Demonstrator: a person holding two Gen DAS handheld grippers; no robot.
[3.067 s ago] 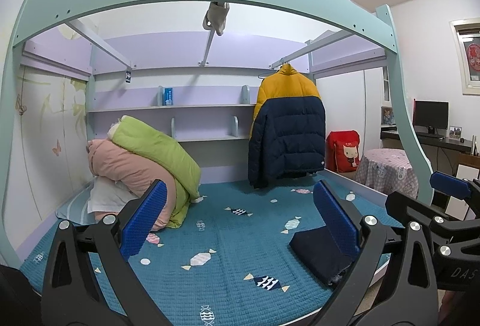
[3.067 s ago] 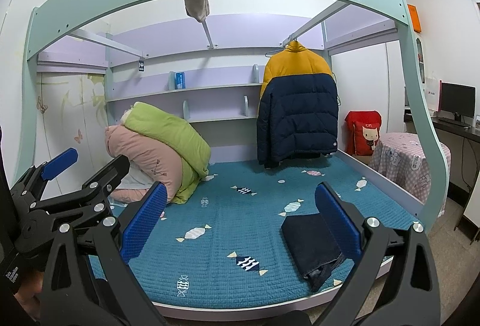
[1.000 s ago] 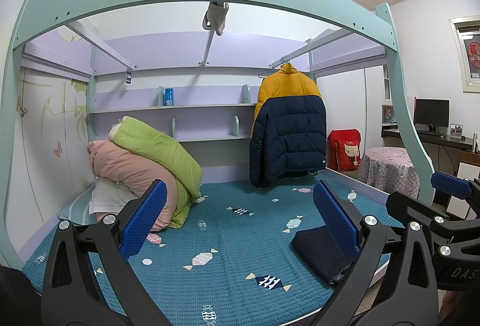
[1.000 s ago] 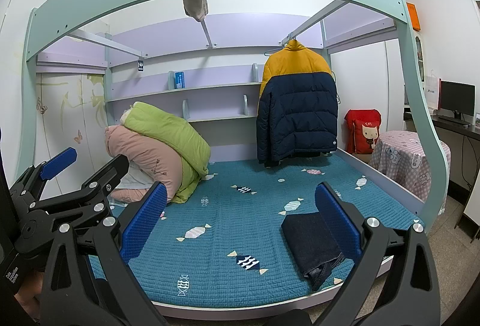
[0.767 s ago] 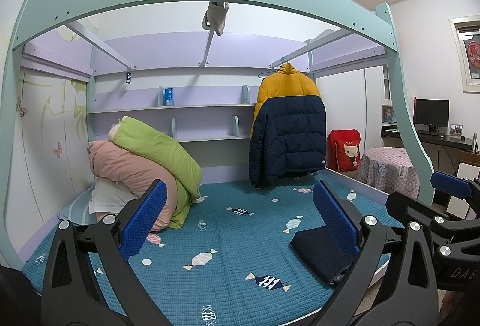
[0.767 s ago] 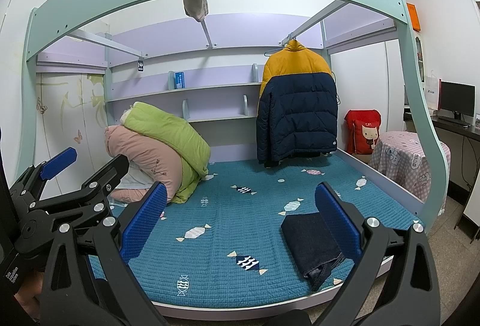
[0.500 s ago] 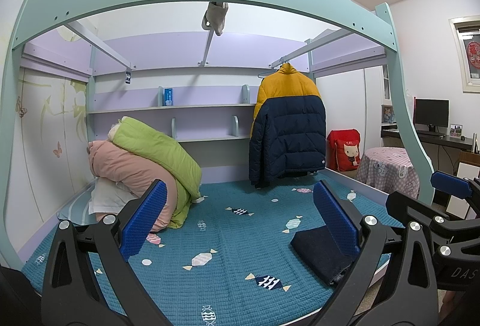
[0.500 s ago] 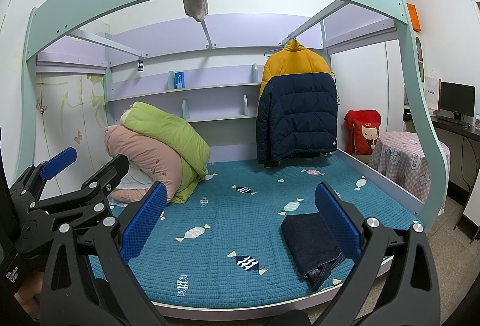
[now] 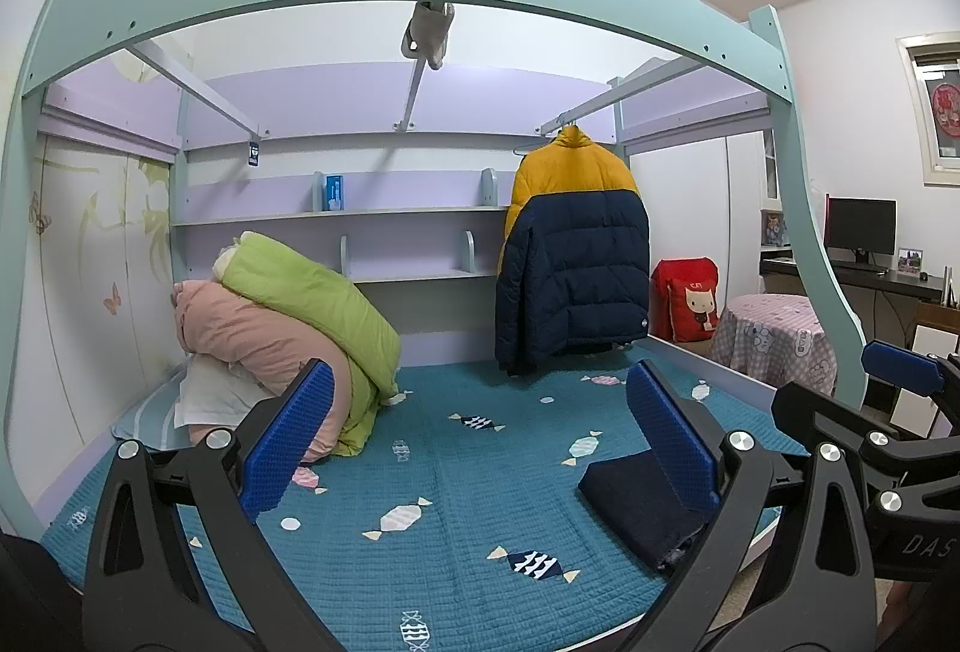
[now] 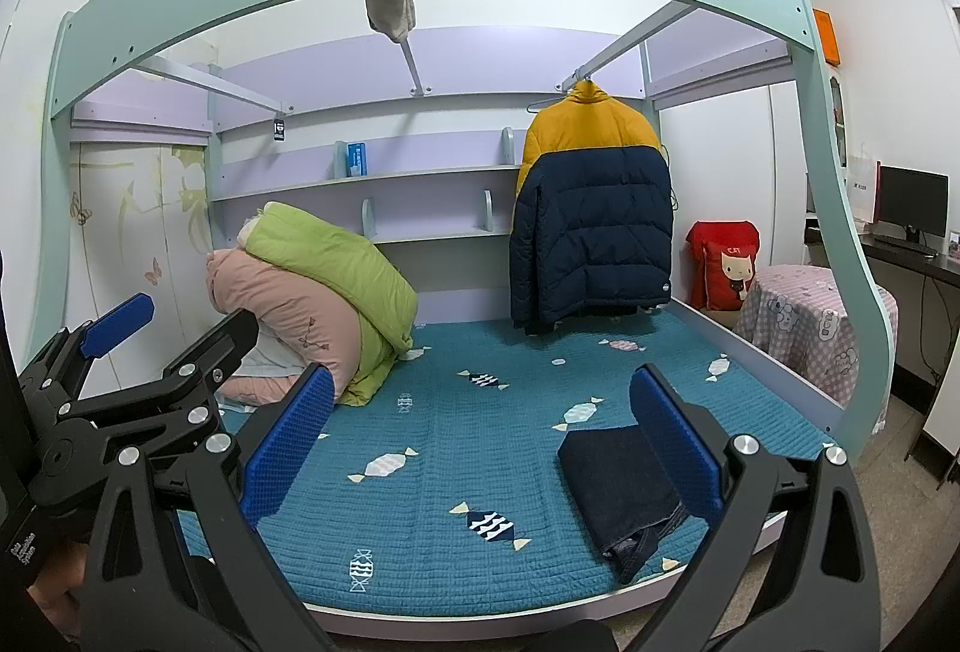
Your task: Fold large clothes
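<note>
Puffer jacket (image 10: pixel 591 226) hangs over bed's (image 10: pixel 432 442) far right corner; bulky, soft, slippery, probably light; grip shoulders; left gripper (image 9: pixel 477 439), right gripper (image 10: pixel 480 433) fingers apart, empty.

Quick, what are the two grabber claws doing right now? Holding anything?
Left gripper: open, holding nothing, up in front of the bed.
Right gripper: open too, holding nothing.

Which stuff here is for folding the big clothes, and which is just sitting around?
For the job:
puffer jacket on its hanger
folded dark jeans on the bed
left gripper and right gripper, both open, empty

Just lying about:
green quilt
pink quilt
red cushion
monitor
</note>
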